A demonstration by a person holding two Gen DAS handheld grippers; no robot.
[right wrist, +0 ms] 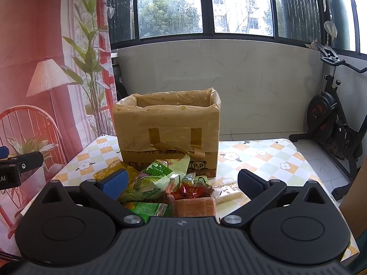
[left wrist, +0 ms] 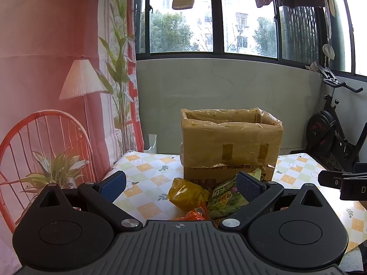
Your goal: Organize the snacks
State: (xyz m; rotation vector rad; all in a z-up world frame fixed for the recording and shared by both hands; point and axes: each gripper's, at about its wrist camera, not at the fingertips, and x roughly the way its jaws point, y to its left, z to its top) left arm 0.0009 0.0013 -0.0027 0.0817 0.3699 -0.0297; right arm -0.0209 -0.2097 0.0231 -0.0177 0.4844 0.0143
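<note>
Snacks (right wrist: 160,183): lying heaped on the table (right wrist: 263,158) just before the lined box (right wrist: 169,126), both the left gripper (left wrist: 181,183) and right gripper (right wrist: 182,183) hovering spread wide and empty, risking crushing slippery packets or snagging the loose liner.

Glossy crinkled plastic lines the matt cardboard box (right wrist: 168,123); snack packets (right wrist: 151,183) shine like foil.

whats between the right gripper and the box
A pile of snack packets lies between the open right gripper and the box, in the right wrist view.
</note>
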